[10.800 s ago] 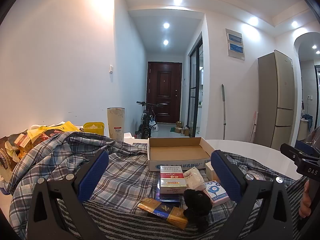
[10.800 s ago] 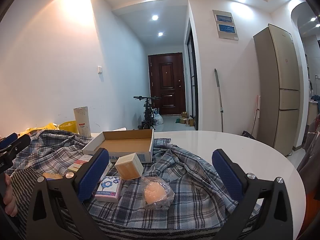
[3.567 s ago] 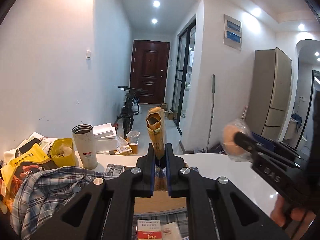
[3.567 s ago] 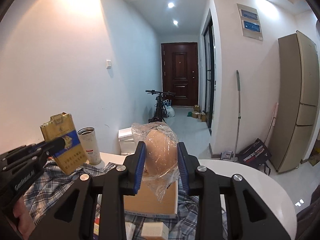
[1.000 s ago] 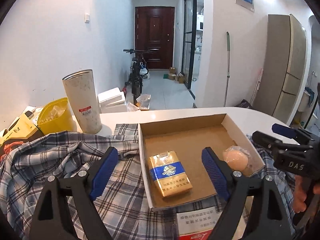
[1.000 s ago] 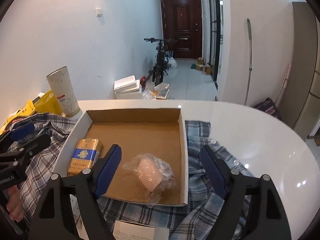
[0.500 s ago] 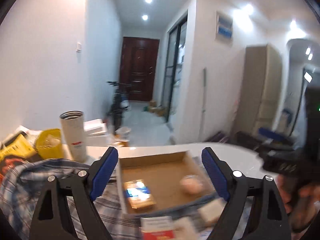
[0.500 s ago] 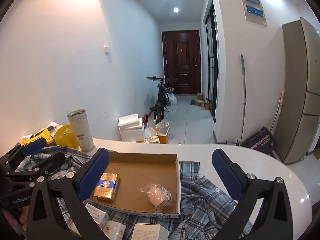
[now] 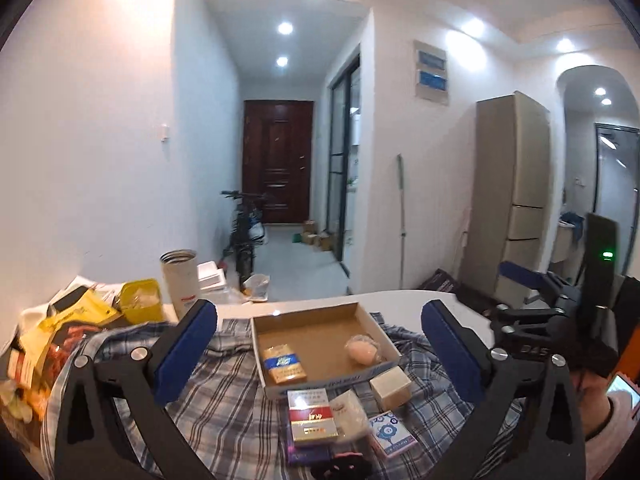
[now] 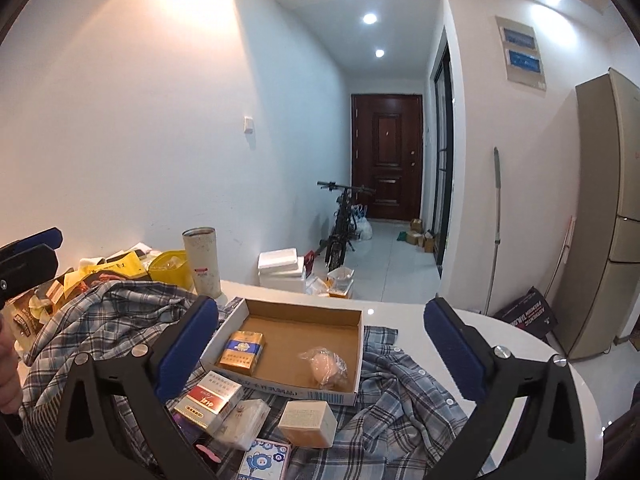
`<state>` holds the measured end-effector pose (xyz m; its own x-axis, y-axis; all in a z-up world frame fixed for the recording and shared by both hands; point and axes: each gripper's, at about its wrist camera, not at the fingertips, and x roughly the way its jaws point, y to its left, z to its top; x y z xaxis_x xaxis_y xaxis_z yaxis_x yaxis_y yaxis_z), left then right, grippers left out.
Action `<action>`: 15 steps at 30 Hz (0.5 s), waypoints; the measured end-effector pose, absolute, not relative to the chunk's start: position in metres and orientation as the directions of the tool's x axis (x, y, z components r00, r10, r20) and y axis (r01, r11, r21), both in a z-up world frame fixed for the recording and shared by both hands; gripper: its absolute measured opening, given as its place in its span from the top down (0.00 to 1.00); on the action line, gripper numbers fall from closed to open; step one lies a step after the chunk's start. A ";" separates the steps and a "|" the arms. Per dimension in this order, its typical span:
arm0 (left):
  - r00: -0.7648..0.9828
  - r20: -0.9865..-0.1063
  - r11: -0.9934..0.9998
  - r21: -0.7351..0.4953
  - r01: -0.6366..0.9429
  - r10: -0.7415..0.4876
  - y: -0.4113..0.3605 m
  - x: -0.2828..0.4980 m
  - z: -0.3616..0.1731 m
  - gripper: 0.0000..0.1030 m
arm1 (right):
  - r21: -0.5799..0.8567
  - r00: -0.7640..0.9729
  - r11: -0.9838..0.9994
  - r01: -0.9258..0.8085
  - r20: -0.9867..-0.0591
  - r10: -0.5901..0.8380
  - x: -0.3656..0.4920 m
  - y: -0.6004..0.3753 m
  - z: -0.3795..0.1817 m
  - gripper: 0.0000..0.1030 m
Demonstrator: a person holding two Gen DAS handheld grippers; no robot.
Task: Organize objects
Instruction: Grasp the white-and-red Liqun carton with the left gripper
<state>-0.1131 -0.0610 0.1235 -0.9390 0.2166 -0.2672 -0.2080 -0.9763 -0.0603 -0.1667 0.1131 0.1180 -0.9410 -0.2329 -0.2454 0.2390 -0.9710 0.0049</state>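
- Left wrist view: the left tool (image 9: 318,344) hangs spread wide with nothing between its blue pads, in the lower half of the frame above the plaid shirt (image 9: 224,392) covering the worktop (image 9: 400,298).
- Centre of frame: the cardboard box (image 9: 320,344) already holds a gold cigarette pack (image 9: 283,364) at its left and a wrapped bun (image 9: 362,349) at its right.
- Just below the box's near wall lie the loose items: a red-and-white carton (image 9: 311,416), a beige cube box (image 9: 390,387), a white packet (image 9: 347,412) and a blue-patterned card box (image 9: 391,434).
- The likely next step is fetching one of these; the carton sits nearest this tool's centreline, so I would close across its narrow sides, not its flat face.
- Right wrist view: the right tool (image 10: 320,346) is likewise released and empty, low in the frame.
- The beige cube box (image 10: 307,423) lies at bottom centre, just beside the box's (image 10: 296,344) front wall and clear of its neighbours, so it looks the easiest pick here.
- Descend straight, avoid snagging shirt folds, and set it in the bare middle between pack (image 10: 241,353) and bun (image 10: 325,366).
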 end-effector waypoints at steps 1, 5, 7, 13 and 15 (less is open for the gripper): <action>-0.941 -0.267 -0.978 -0.071 -0.196 0.208 -0.061 -0.114 0.121 0.00 | 0.018 -0.946 -0.972 0.233 -0.227 -0.231 -0.162 0.114 0.118 0.00; -0.943 -0.288 -0.983 -0.127 -0.135 0.167 -0.064 -0.128 0.104 0.00 | 0.042 -0.947 -0.971 0.233 -0.218 -0.237 -0.152 0.117 0.113 0.00; -0.935 -0.299 -0.976 -0.158 -0.148 0.190 -0.067 -0.141 0.092 0.00 | 0.032 -0.947 -0.974 0.224 -0.229 -0.225 -0.155 0.118 0.105 0.00; -0.897 -0.361 -0.966 -0.139 -0.220 0.256 -0.054 -0.170 0.045 0.00 | -0.008 -0.927 -0.976 0.216 -0.316 -0.203 -0.177 0.117 0.075 0.00; -0.876 -0.413 -0.969 -0.108 -0.224 0.248 -0.048 -0.180 0.030 0.00 | -0.026 -0.921 -0.977 0.210 -0.340 -0.189 -0.183 0.116 0.064 0.00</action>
<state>-0.1802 -0.0479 0.0297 -0.8764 0.2484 -0.4127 -0.2237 -0.9687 -0.1080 -0.1834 0.1164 0.0641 -0.9210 -0.1893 -0.3404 0.2104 -0.9773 -0.0257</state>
